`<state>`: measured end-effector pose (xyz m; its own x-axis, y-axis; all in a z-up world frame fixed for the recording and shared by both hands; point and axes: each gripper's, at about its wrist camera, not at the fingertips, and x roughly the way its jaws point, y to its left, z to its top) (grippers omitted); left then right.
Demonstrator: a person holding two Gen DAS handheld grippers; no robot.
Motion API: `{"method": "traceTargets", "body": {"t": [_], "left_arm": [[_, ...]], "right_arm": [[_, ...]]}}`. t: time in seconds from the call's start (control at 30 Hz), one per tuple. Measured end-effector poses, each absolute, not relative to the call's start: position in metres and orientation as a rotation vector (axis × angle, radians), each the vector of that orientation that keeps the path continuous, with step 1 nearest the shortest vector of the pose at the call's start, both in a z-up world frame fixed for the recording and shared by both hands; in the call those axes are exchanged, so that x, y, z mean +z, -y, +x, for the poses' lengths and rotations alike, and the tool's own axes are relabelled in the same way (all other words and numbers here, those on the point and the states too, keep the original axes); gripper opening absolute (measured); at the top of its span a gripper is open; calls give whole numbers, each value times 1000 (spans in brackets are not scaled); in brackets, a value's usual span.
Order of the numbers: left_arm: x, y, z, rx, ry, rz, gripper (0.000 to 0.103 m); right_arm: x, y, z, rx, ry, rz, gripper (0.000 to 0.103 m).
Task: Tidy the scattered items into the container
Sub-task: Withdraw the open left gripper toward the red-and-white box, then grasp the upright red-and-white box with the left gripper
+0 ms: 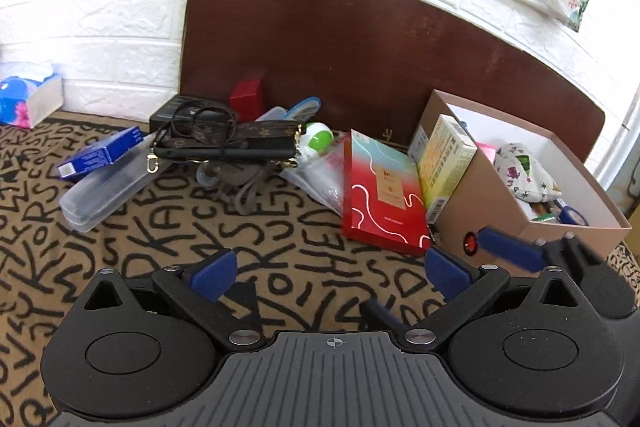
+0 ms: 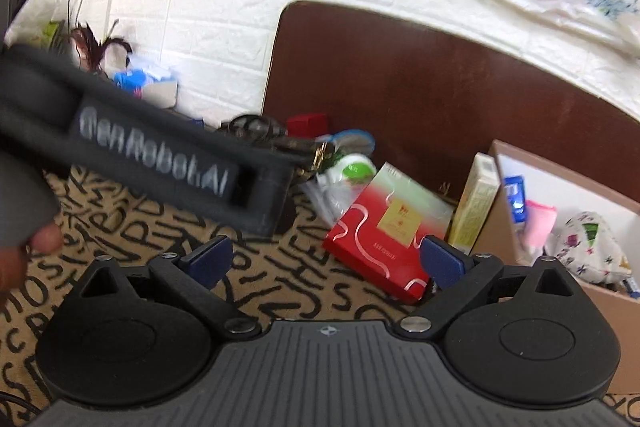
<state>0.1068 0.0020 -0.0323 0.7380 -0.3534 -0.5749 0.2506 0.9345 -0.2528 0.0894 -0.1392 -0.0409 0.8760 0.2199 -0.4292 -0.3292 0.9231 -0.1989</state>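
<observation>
A brown cardboard box (image 1: 476, 195) stands at the right and holds a floral pouch (image 1: 524, 171) and other items. A red patterned box (image 1: 384, 195) and a yellow box (image 1: 444, 163) lean against its left side. Further left lie a clear plastic case (image 1: 108, 187), a blue box (image 1: 100, 153), a brown strap bag (image 1: 228, 143) and a green and white item (image 1: 318, 141). My left gripper (image 1: 330, 269) is open and empty above the cloth. My right gripper (image 2: 326, 261) is open and empty, near the red patterned box (image 2: 380, 227). The cardboard box (image 2: 560, 187) is at its right.
A tan cloth with black letters (image 1: 200, 235) covers the surface. A dark brown board (image 1: 360, 47) leans on the white brick wall behind. A tissue box (image 1: 28, 101) sits far left. The left gripper's handle (image 2: 140, 155) crosses the right wrist view. A small red box (image 1: 246, 99) stands at the back.
</observation>
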Motion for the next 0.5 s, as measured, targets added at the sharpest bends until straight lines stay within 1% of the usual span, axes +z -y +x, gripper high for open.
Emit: {"method": "traceTargets", "body": {"t": [0.1, 0.23, 0.3, 0.37, 0.4, 0.5], "left_arm": [[-38, 2, 122, -379, -681, -156, 103], [-46, 16, 142, -403, -676, -103, 102], [-49, 21, 154, -419, -682, -95, 100], [-53, 25, 167, -444, -698, -99, 94], [-55, 27, 173, -455, -708, -104, 93], [-64, 33, 193, -478, -740, -113, 88]], "right_arm": [[-53, 134, 98, 265, -449, -297, 89], [-67, 129, 112, 213, -466, -355, 84], [-71, 127, 119, 202, -469, -379, 80], [-77, 124, 125, 196, -473, -403, 77], [-79, 122, 128, 192, -473, -415, 75], [-86, 119, 137, 173, -474, -453, 75]]}}
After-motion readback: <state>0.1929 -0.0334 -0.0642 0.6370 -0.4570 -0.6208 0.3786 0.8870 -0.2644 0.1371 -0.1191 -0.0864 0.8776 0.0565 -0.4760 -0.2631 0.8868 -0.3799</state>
